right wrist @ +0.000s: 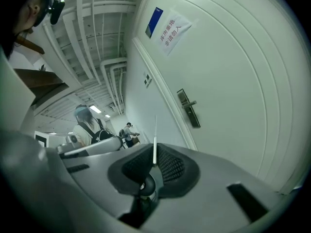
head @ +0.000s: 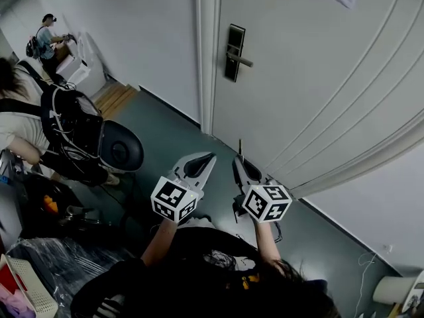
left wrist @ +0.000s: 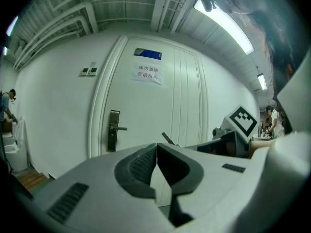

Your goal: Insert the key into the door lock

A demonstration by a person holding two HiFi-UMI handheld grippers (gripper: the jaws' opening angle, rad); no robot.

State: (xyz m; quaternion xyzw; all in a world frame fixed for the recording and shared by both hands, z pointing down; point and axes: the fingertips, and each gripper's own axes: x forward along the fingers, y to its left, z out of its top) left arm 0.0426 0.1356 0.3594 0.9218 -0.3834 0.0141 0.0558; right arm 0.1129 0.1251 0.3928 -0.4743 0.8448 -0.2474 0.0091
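Right gripper [right wrist: 154,153]: jaws clenched on the key [right wrist: 154,137]. The blade stands out from between the pads, thin and edge-on to the camera.
Left gripper [left wrist: 156,149]: jaws pressed together with nothing between them. It hangs just beside the right gripper and takes no part in the grip.
Key position: in the head view the tip points up toward the door [head: 318,78]. It is well below the lock [head: 233,52], well apart from it and a little to its right.
Lock: a dark upright plate with a lever handle [head: 244,62], near the door's left edge. The keyhole is too small for us to make out in any view.
Door: shut as far as we see, with a paper notice high on the panel.
Done so far: we judge that the key is in hand, firmly gripped, with the blade leading.
Left to do: raise the right gripper to lock height, close the distance, line the blade up with the keyhole, and push it in. None of this is begun.
Progress: early. We have the grasp only, and the approach and insertion remain.
Watch point: we expect the thin blade to need the correct orientation at the slot, and we cannot check that from here.
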